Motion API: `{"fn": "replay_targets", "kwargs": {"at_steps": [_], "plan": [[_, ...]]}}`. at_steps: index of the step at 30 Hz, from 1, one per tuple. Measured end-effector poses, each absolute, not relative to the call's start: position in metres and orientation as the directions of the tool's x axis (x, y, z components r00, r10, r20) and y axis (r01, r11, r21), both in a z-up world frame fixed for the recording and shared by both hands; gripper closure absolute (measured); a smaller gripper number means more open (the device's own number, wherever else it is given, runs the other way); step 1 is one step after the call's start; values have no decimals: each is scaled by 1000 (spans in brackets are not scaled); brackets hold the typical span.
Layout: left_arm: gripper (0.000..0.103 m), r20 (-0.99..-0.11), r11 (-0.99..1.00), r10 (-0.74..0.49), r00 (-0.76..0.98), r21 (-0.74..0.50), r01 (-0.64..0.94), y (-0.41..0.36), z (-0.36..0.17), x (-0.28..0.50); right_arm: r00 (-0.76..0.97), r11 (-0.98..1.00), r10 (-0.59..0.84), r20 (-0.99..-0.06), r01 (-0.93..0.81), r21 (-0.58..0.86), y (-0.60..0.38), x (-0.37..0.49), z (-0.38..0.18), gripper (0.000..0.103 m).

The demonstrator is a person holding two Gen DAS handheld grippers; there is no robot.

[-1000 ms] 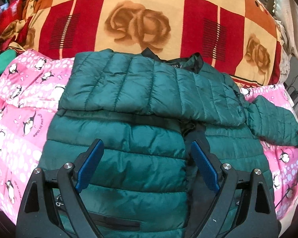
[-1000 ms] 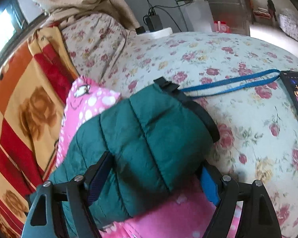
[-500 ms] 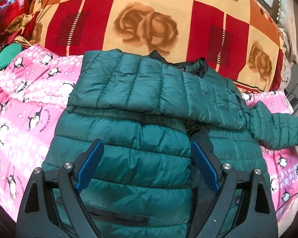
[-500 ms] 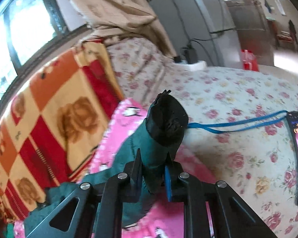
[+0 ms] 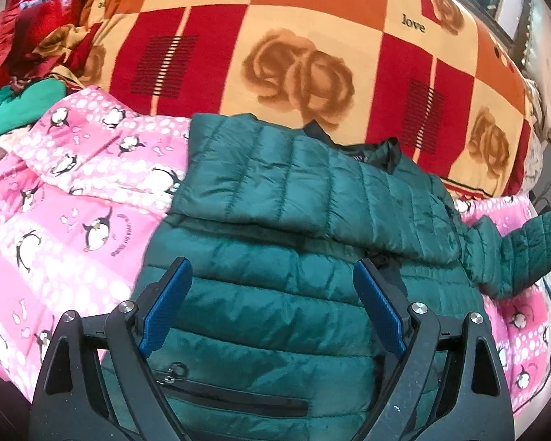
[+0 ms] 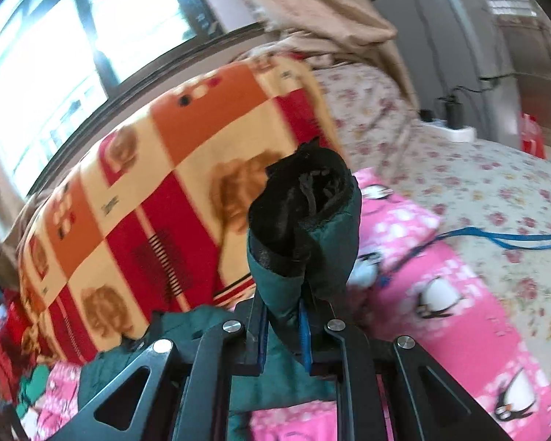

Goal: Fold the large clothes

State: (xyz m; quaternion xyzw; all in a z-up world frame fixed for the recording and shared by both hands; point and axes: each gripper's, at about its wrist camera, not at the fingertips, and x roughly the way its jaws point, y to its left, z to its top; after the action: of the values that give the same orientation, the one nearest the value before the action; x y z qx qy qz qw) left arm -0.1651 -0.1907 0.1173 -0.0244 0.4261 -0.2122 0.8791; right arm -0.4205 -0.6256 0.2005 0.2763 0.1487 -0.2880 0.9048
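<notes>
A dark green quilted puffer jacket [image 5: 275, 257] lies spread on the pink penguin-print blanket [image 5: 73, 198] covering the bed, its collar toward the far edge where an orange, red and cream rose-patterned blanket [image 5: 294, 44] is heaped. One sleeve already lies folded across the chest. The other sleeve [image 5: 525, 242] stretches off toward the right edge of the bed and rises clear of the blanket.

The right tool [image 6: 281, 334] is clamped on that sleeve just below its black elastic cuff [image 6: 301, 213], the cuff standing above the closed blue pads. The left tool [image 5: 272, 312] hovers over the jacket's lower front with its blue pads [image 5: 165, 308] spread wide, holding nothing.

The jacket looks light, soft and springy; its shiny shell is likely slippery, so a shallow pinch could slide off, and the padding will probably puff a fold open again. The cuff end, where the trim gives a firmer bite, seems the best hold for laying the sleeve across the chest. For the body fold, the hem corners near the zipped pocket [image 5: 235, 397] look the most sensible grip points.
</notes>
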Motion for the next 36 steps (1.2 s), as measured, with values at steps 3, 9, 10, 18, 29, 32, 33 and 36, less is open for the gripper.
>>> {"fn": "replay_targets", "kwargs": {"at_steps": [3,9,10,18,29,32,33,36], "plan": [[14,-740,914,-383,553,-219,341,-184,118,-162,810,719,-391,-438,566,404,-608,-398,201,90],[14,-746,921,-372,553,-221,322,-175,115,-156,834,777,-308,-458,498,385,-575,-357,198,90],[14,-747,921,-371,552,-223,318,-173,114,-156,836,786,-294,-464,487,380,-569,-350,197,90],[14,-751,924,-370,547,-234,303,-166,110,-151,839,828,-204,-504,423,368,-534,-306,185,90],[14,-746,922,-379,547,-256,290,-159,110,-149,822,861,-102,-561,356,364,-497,-260,165,90],[14,-743,922,-382,549,-263,285,-154,112,-147,816,871,-82,-572,338,357,-487,-249,163,90],[14,-742,922,-382,550,-265,284,-153,112,-146,814,874,-72,-577,330,356,-484,-244,162,90],[14,-740,921,-384,552,-270,280,-149,114,-145,808,883,-51,-587,311,352,-473,-233,160,90]]}}
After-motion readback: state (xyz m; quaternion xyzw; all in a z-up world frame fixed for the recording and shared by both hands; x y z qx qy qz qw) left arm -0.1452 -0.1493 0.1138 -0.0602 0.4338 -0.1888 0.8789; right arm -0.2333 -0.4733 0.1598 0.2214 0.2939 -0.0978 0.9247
